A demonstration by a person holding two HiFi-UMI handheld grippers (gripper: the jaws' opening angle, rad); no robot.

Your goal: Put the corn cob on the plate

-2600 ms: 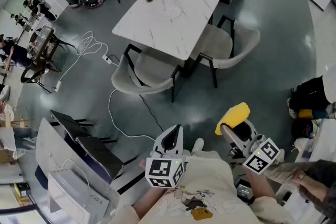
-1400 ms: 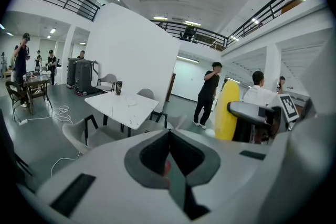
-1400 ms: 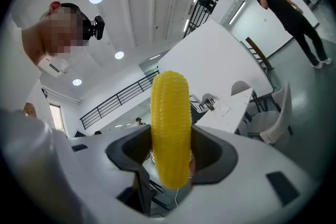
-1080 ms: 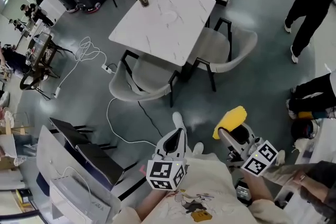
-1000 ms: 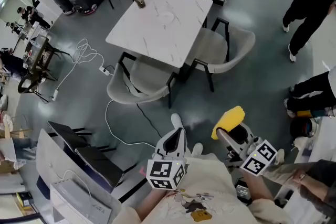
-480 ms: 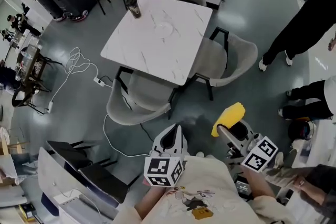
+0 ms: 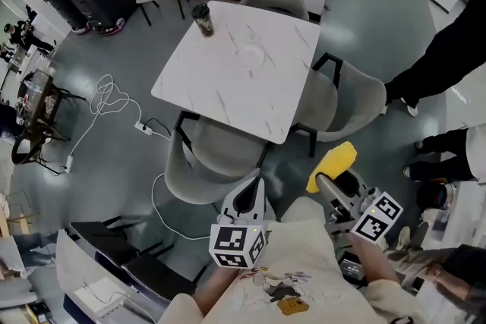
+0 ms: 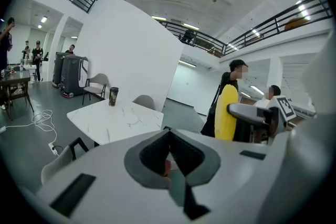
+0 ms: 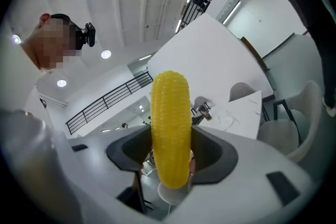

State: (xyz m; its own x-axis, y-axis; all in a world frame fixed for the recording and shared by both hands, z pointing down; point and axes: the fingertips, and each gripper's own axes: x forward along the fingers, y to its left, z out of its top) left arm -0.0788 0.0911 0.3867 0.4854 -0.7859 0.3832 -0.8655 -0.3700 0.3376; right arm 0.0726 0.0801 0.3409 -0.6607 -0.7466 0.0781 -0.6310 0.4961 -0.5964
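Gripping the corn cob (image 9: 169, 128) near its lower end, our right gripper (image 7: 328, 180) has both jaws pressed against the cob's sides, and the yellow cob stands up out of them, tip raised. We carry it in the air on the near side of the bench (image 7: 235, 80), off its near right corner and well apart from the marble top, above the grey floor. Our left gripper (image 8: 170, 164) hangs just left of the right one, likewise short of the bench's near edge; its jaws are drawn together with nothing between them, and its marker cube faces up at us.

The bench is a white square top with faint grey veins, seen cornerwise. A dark cup (image 7: 203, 19) stands on the bench's far left corner. Near the middle of the bench we see a faint round outline, too pale for us to tell what it is. Grey chairs (image 7: 220, 155) are tucked in at the bench's near, right and far sides. A white cable (image 7: 106, 99) lies coiled on the floor to the left of the bench, and a person in dark clothes (image 7: 448, 42) stands to the right of the bench.
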